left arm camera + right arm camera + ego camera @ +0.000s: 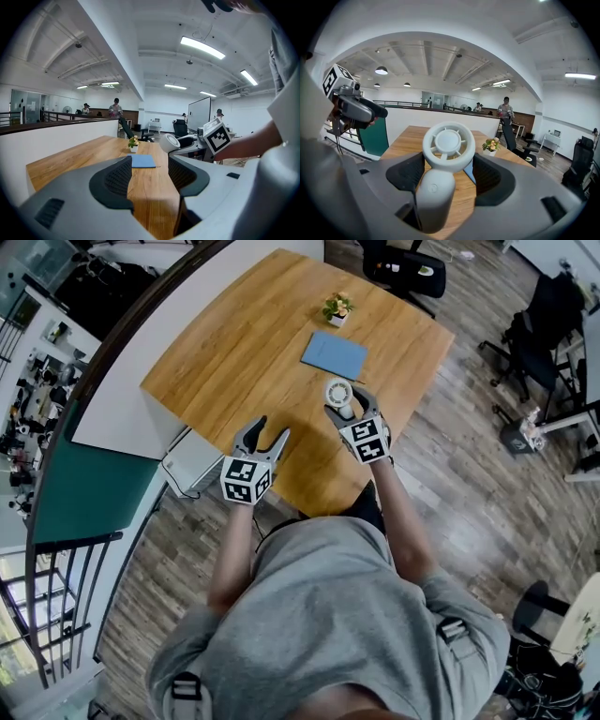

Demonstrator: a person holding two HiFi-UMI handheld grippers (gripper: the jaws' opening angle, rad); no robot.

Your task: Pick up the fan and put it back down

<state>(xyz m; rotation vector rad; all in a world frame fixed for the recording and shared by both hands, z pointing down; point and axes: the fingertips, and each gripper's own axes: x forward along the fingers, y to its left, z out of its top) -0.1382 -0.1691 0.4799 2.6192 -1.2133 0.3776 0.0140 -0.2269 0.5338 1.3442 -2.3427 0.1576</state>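
My right gripper (347,401) sits just right of centre in the head view and has the fan (338,391) in its grasp. In the right gripper view the white ring of the fan fills the gap between the dark pads (408,171) and touches both. Its thick handle runs down toward the bottom edge of that frame. The round hub and spokes face the camera. A small round mark is pressed into the handle, too faint for me to read. From the pictures I cannot tell whether the handle's foot is touching the table (234,352) or is clear of it. My left gripper (273,427) is lower and to the left in the head view, near the table's front edge and apart from the fan. Its jaws are spread with only bare wood showing between them. The only print I can make out is the black-and-white square pattern on the cubes (246,480), one on each gripper. Above the fan in the head view a blue pad (335,354) lies flat on the wood. Higher still, near the top edge of the table, stands a small plant (337,307) in a white pot.
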